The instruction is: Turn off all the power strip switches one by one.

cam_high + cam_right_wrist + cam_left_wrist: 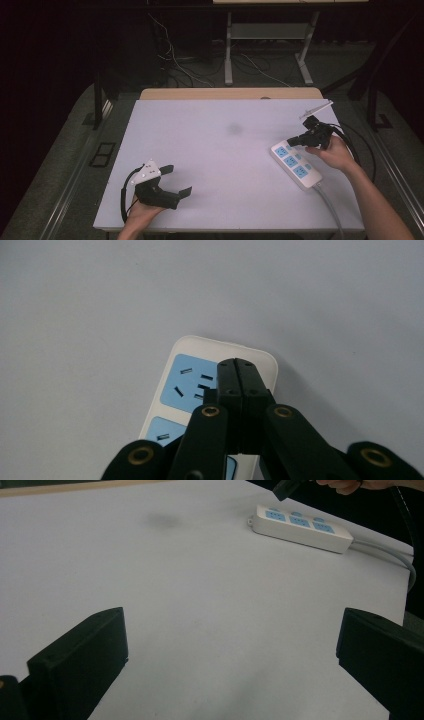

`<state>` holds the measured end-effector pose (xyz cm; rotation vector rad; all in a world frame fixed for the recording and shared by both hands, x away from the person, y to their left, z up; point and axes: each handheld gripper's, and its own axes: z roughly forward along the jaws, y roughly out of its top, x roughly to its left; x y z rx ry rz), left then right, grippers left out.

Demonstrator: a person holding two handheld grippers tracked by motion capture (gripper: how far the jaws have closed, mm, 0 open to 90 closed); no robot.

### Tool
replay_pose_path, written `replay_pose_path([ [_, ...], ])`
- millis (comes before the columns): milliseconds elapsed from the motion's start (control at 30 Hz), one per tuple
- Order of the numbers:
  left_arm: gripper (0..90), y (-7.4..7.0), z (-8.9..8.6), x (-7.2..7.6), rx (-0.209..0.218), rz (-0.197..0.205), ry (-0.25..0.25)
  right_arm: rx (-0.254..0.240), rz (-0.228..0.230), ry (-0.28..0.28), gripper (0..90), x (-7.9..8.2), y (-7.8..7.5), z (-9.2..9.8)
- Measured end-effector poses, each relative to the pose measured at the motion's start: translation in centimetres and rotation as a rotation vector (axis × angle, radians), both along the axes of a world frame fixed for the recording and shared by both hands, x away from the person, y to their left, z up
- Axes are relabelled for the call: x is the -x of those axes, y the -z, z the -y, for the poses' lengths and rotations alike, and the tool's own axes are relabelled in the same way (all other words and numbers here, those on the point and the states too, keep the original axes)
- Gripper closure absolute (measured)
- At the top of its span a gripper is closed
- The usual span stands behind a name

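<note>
My right claw [239, 371], jaws pressed together and holding nothing, hovers over the far end of a white power strip [296, 164] with blue sockets, lying near the counter's [220, 150] right edge. To press well, I'd guess: come down squarely and gently. My left claw [172, 182] rests spread wide at the near left. The counter is pale and bare; beyond, cables [175, 55] trail across a dark floor.
</note>
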<state>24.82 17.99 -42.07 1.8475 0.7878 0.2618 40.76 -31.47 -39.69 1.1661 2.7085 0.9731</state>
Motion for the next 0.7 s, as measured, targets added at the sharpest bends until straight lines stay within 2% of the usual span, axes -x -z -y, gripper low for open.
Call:
replay_pose_path([
  [200,0.0,0.0,0.0,0.0,0.000,-0.002,0.001,0.003,-0.011,0.004,90.0,-0.3,0.5,0.0],
  [433,0.0,0.0,0.0,0.0,-0.002,-0.002,0.003,0.035,-0.020,-0.004,89.9,-0.6,1.3,-0.4],
  [533,0.0,0.1,0.0,0.0,0.000,-0.002,0.001,0.019,-0.015,-0.002,89.9,-0.6,1.4,-0.4],
  [700,0.0,0.0,0.1,0.0,-0.004,-0.001,0.006,0.028,-0.007,-0.002,90.0,-0.5,1.4,-0.5],
])
